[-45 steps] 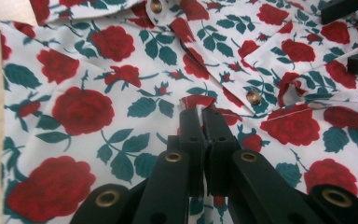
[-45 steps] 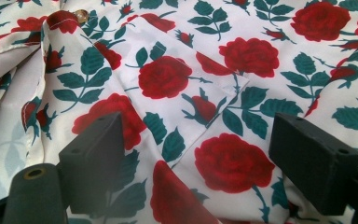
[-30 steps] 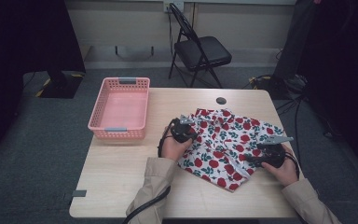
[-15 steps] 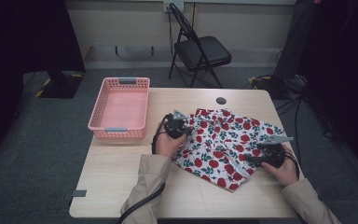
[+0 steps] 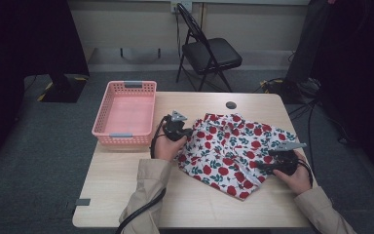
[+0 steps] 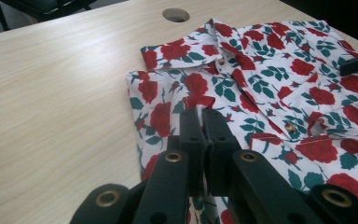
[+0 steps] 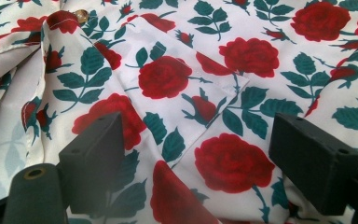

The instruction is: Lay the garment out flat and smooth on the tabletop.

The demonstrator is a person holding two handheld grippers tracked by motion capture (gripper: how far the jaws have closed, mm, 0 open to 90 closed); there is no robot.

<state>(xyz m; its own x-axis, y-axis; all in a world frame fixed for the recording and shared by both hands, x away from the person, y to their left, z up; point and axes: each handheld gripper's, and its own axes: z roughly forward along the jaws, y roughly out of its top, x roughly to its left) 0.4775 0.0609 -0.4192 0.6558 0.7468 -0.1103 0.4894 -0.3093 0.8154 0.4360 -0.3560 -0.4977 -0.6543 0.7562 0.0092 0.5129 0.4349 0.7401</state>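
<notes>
The left hand-held gripper [image 6: 204, 122] is clamped shut on the left edge of the rose-print shirt [image 5: 233, 146], with a pinch of fabric caught between its jaws. The right hand-held gripper [image 7: 205, 154] stands wide open, its jaws resting on the cloth at the shirt's right side without pinching anything. The shirt lies spread, front up and buttoned, on the right half of the desk [image 5: 126, 175], its collar pointing toward the far edge.

The step looks like a fold of the left side across the front. To do it well, the left pinch should stay firm and travel low and level, so the edge lands straight along the button line. The right one can press down lightly to keep the shirt from sliding.

Farther off, a pink basket [image 5: 125, 113] sits at the desk's left, apart from the shirt. Beyond the desk stands a black folding chair [image 5: 207, 51].

No brand, label or writing can be read anywhere.
</notes>
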